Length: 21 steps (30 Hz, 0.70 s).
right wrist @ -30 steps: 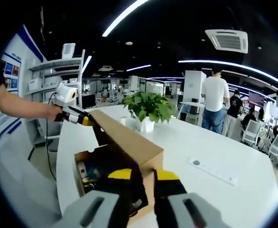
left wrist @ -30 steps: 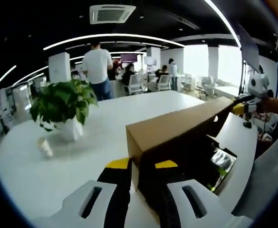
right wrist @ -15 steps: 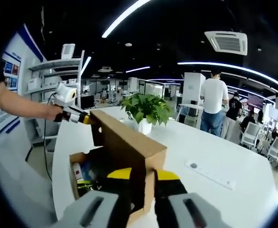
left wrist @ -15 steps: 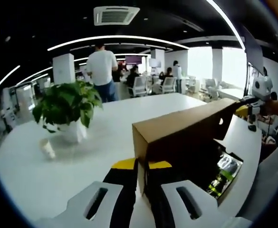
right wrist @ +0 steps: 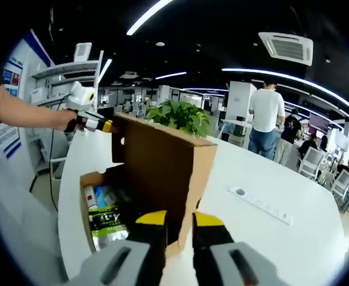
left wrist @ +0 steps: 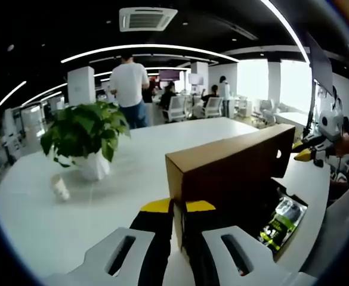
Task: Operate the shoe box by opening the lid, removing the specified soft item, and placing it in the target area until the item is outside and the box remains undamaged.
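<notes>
With the lid (right wrist: pixel 162 170) raised near upright, the opening step looks nearly done. Right gripper (right wrist: pixel 178 218) jaws pinch the lid's near corner edge; left gripper (left wrist: pixel 178 206) jaws pinch the other end corner. One shoe box (right wrist: pixel 93 182), on the white table (left wrist: pixel 73 205), lies just left of the right gripper's tips. Inside: one green-labelled soft pouch (right wrist: pixel 107 218); other contents unclear. Next, judged: free one gripper and reach in. One potted plant (left wrist: pixel 85 134).
</notes>
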Tool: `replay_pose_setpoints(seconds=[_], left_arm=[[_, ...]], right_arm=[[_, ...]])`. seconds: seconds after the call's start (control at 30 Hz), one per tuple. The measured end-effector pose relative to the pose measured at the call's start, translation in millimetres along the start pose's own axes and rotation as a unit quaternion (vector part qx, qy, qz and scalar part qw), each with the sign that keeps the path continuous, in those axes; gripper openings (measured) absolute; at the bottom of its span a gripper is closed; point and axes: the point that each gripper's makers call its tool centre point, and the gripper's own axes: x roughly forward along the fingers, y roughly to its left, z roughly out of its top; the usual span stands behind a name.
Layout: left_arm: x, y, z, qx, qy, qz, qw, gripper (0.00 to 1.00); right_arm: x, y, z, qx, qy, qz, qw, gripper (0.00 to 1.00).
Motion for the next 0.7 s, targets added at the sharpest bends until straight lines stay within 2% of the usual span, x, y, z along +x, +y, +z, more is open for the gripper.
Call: replay_pose_setpoints(seconds=[0.47, 0.7], left_arm=[[9.1, 4.7, 4.2, -0.008, -0.003, 0.005, 1.0000, 0.03], [13.0, 6.3, 5.3, -0.007, -0.002, 0.008, 0.9999, 0.03]], right_arm=[[19.6, -4.9, -39.3, -0.003, 0.045, -0.028, 0.9986, 0.04], [27.6, -5.2, -43.7, -0.007, 0.055, -0.033, 0.9979, 0.03]])
